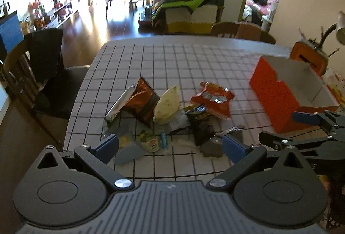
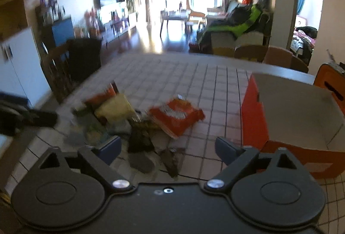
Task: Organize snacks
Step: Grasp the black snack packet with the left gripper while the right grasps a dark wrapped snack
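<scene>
Left wrist view looks down over a desk (image 1: 215, 54) covered in a grey cloth with a black grid, where a loose heap of snack packets lies near the front edge. Among them I make out a dark orange crisp bag with a torn silver mouth (image 1: 138, 100), a pale cream pouch (image 1: 167, 104) leaning against it, a red-orange foil packet (image 1: 212, 98) lying flat, a crumpled black packet (image 1: 201, 126) and a small green-labelled sachet (image 1: 148, 141). To the right stands an open orange cardboard box with a grey inside (image 1: 278, 93), empty as far as I can see; judging by the task, that is where the snacks belong, and none has gone in yet.

Both tools hover over the near side of the heap. The left hand-held gripper (image 1: 170, 143) has its blue pads spread wide with nothing between them but the sachets on the desk below. The right hand-held gripper (image 2: 168, 147), seen in its own blurred view, is likewise released, the black packet lying under the gap but not pinched. It looks aimed low at the pile, presumably to pick a first packet, with the box just beside it for a short carry
</scene>
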`<state>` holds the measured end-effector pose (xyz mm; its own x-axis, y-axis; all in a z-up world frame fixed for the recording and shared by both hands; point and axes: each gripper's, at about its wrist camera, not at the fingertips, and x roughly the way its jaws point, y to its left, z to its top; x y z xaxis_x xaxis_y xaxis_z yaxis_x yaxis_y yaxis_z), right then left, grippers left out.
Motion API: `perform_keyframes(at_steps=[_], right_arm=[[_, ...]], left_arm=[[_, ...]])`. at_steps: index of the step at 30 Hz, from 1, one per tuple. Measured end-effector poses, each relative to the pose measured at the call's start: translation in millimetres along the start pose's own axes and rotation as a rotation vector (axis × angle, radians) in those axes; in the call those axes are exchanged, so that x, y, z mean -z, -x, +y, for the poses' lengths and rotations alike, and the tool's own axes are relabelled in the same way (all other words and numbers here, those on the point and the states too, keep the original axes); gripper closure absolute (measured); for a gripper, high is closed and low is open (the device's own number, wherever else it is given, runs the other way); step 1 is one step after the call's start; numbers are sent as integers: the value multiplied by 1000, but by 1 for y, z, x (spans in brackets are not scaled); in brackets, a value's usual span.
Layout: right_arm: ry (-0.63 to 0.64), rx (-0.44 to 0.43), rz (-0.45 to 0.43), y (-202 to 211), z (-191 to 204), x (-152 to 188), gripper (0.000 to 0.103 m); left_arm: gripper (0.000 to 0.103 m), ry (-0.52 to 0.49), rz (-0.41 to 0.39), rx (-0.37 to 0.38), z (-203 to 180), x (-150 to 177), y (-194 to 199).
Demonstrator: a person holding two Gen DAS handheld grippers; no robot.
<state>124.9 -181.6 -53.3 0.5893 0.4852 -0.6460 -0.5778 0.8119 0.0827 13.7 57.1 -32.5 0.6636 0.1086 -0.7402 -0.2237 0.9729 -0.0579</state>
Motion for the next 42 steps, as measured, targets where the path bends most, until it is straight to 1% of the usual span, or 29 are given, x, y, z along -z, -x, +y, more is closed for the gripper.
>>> perform_keyframes(at_steps=[4,7,8,10,13,14,17,21,25,29,30,31,32,34,36,37,39,40,41,42], right_arm=[[-1,-23,79,-31,-9,6,20],[21,-25,109,-52,-9,10,25],[30,-29,124,-59,-10,11,27],[50,-40,143,-72,-10,12,28],[86,-70,186,-89,-11,13,32],[105,-78,195,-93,-12,13,33],[143,-94,206,-100,-15,11,34],[121,-118,229,-108,-24,10,41],[74,-129,234,-118,-29,8,45],[50,-146,248,-126,-29,9,49],[48,-149,251,-128,-28,10,52],[45,-156,255,-129,-28,11,54],[42,-159,255,-130,-27,11,57],[32,-162,250,-131,-26,11,61],[22,-167,248,-131,-26,11,66],[15,-166,247,-131,-26,12,67],[9,-160,241,-130,-26,12,69],[11,-159,238,-130,-25,13,69],[14,-154,235,-129,-24,13,69],[13,-147,231,-128,-23,14,70]], left_arm=[[1,24,50,-6,2,-3,-21],[1,-3,69,0,-6,-9,-37],[1,-16,73,6,-10,-11,-44],[1,-36,96,20,-18,-15,-60],[1,-32,151,48,-29,-22,-90],[3,-28,164,52,-31,-23,-99],[8,-4,205,58,-37,-29,-127],[14,56,272,67,-39,-37,-158],[16,107,318,67,-43,-44,-180],[17,130,343,64,-48,-49,-192],[19,131,350,57,-49,-49,-194],[25,134,358,52,-49,-49,-197],[28,139,366,48,-49,-48,-200],[29,145,364,37,-48,-48,-202],[34,148,356,30,-47,-48,-202],[40,143,351,23,-47,-48,-201],[46,138,345,18,-44,-48,-199],[52,138,340,15,-42,-48,-198],[56,139,338,13,-41,-48,-198],[62,143,338,14,-38,-48,-196]])
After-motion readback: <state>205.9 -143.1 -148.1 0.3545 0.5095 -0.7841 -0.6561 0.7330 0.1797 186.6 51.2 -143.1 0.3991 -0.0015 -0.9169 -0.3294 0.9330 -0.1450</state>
